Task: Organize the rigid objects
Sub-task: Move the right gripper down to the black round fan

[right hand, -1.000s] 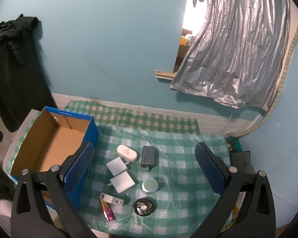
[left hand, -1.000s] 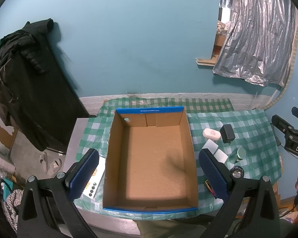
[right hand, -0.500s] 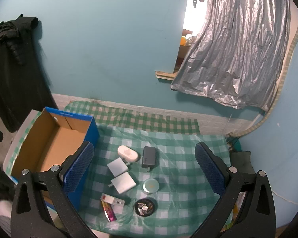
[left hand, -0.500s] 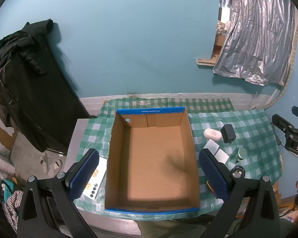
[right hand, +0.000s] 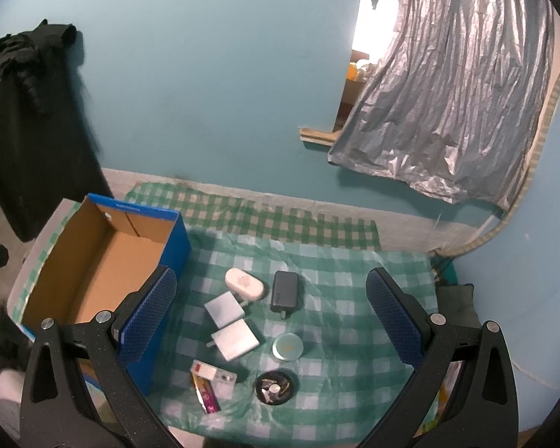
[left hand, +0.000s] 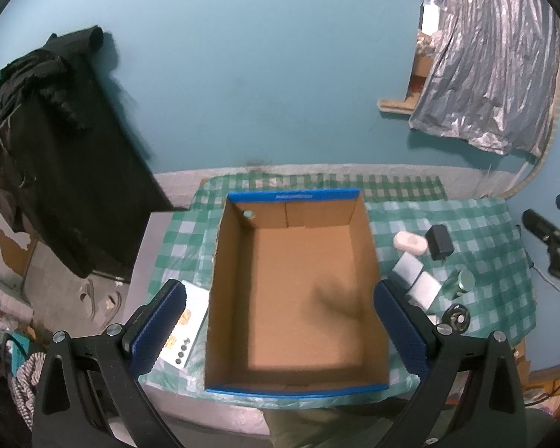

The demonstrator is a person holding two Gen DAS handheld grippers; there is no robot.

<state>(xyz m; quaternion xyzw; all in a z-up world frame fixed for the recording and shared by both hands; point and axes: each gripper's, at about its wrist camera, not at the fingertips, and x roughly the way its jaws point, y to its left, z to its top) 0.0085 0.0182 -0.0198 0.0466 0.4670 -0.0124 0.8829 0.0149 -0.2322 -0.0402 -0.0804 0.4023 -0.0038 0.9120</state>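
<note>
The left gripper [left hand: 280, 321] hangs above the box [left hand: 296, 295], jaws spread wide and holding nothing; its blue ribbed pads straddle the box's near corners. The right gripper [right hand: 270, 315] hovers over the cluster of small things, jaws likewise wide apart and bare.

The box is plain brown cardboard inside with a blue rim and blue outer walls, open at the top, and nothing shows on its floor. It sits on the left part of the surface [right hand: 354, 272], its near edge close to the surface's front edge. A white card [left hand: 188, 321] lies flat just left of it.

To the right of the box the things lie on a green-and-white checked cloth under a crinkled clear film. A white oval case [right hand: 244, 284] and a black rectangular charger [right hand: 285, 291] lie side by side, a little apart. Two flat white adapters [right hand: 229, 323] sit just in front, touching each other. A round teal tin [right hand: 287, 346] stands beside them, a black round lid [right hand: 276, 387] near the front edge, and a small packet [right hand: 211, 382] just left of it. Bare cloth runs from the tin out to the right edge.
</note>
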